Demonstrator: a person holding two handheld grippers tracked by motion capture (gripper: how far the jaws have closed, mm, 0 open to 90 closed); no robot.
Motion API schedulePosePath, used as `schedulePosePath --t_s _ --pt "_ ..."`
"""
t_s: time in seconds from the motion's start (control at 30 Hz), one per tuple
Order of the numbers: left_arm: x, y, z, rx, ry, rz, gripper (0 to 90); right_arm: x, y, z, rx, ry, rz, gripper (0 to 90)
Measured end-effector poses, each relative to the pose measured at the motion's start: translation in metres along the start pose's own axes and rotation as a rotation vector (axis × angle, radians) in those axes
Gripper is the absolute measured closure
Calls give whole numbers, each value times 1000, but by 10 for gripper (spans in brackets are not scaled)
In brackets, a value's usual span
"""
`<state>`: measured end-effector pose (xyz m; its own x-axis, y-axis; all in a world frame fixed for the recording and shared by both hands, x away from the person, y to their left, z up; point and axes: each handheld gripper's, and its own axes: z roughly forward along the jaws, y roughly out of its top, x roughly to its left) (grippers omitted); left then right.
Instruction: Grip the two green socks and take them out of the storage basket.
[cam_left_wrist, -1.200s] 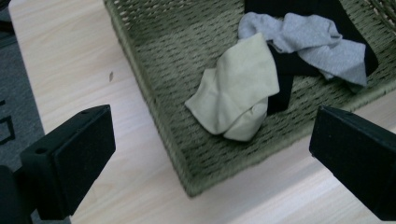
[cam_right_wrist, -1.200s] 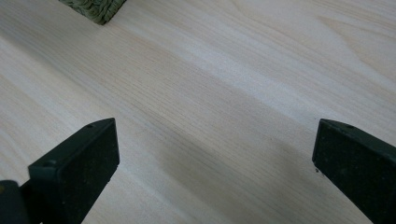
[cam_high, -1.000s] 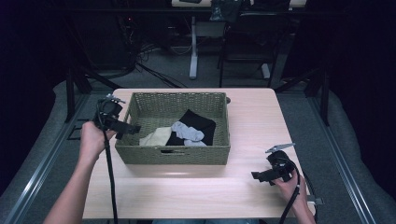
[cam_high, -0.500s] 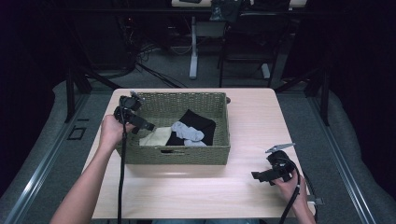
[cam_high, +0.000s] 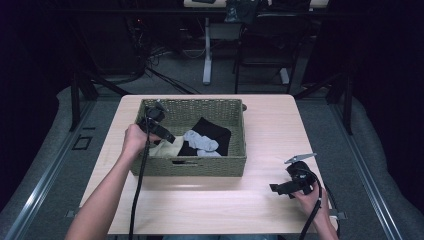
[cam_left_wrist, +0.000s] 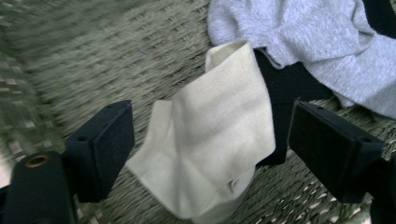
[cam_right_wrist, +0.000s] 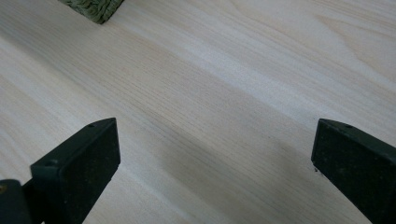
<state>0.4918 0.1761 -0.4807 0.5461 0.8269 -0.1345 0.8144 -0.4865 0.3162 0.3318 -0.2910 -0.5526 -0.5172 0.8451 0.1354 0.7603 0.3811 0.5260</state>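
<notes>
Pale wood surface (cam_high: 210, 200) in a dim room carries a woven basket (cam_high: 190, 166) of cloth pieces. Within the last second the left tongs (cam_high: 167, 135) have swung from outside the basket's left wall to over its left end, so a pick looks imminent. They gape, released, either side of a cream cloth (cam_left_wrist: 215, 140) on the basket floor, folded, its long axis running from near-left up to far-right beside grey cloth (cam_left_wrist: 308, 42). The right tongs (cam_high: 276, 189) rest apart, empty, over bare wood at the near right.
</notes>
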Motion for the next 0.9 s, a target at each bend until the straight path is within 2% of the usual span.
schedulePosePath --t_s 0.1,0.2,0.27,0.37,0.47,0.5,0.53,0.57,0.6,0.63,0.67,0.7,0.73,0.9 --pt "2 2 6 18 7 -1 271 0 0 0 -1 -2 -1 6" --pt "5 4 13 33 -14 -8 300 0 0 0 -4 1 2 6" --pt "7 5 18 46 -44 -11 334 -1 0 0 -6 5 4 6" --pt "7 6 21 56 -53 -10 367 -1 0 0 -5 4 4 8" --pt "6 6 25 63 -37 -13 486 -1 0 0 -1 0 2 11" --pt "6 7 26 69 -27 -13 486 -1 0 0 -1 0 2 11" --pt "4 7 30 85 3 -10 544 -1 0 0 -3 -4 6 12" --pt "4 7 30 85 3 -10 595 -1 0 0 -3 -4 6 12" --pt "2 7 32 101 38 -3 652 -2 0 0 -2 -2 6 18" --pt "2 7 32 101 38 -3 697 -2 0 0 -2 -2 6 18" --pt "2 7 32 100 39 2 697 -2 0 0 -2 -2 7 19" --pt "1 7 30 91 45 4 757 -2 0 0 -2 -1 8 19" --pt "1 6 27 66 37 3 853 -2 0 0 -3 -2 10 18" --pt "-3 4 14 24 36 25 866 -2 -1 -1 -5 -4 11 19"
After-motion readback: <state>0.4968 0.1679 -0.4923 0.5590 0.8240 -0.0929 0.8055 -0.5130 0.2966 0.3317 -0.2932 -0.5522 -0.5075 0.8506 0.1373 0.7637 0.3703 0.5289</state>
